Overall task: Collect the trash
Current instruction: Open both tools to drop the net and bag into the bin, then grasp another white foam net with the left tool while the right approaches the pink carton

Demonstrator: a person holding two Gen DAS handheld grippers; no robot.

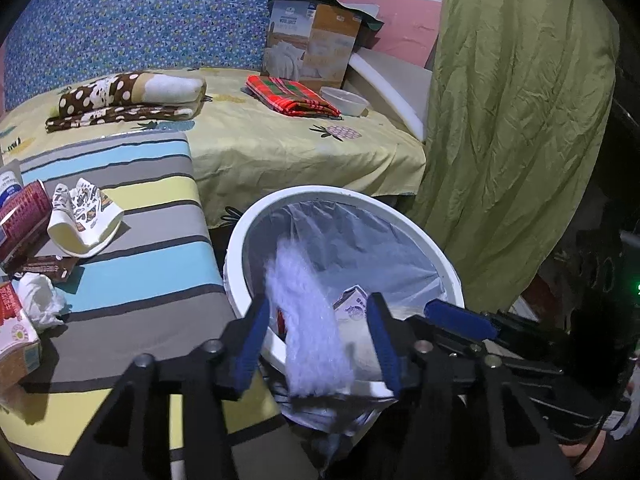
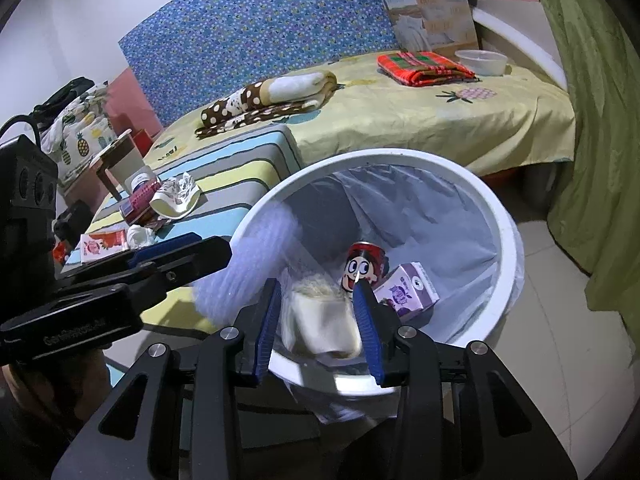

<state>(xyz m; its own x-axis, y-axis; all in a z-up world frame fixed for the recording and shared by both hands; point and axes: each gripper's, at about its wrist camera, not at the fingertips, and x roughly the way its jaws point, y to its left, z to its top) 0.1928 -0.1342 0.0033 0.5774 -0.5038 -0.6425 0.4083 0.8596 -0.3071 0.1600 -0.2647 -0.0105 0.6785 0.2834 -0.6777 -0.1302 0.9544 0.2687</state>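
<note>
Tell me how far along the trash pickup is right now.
Partly done. A red can and a purple carton already lie in the white bin. A blurred pale piece hangs between the open left tool's jaws above the bin; the right tool holds a cream wad. A crushed paper cup and wrappers remain on the striped surface.

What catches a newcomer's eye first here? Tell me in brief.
A white lined bin fills the middle of both views, a cartoon-face can and purple carton lying inside. Above its rim a blurred white fluffy piece sits between the open fingers of the left gripper, while the right gripper pinches a cream bundle.
</note>
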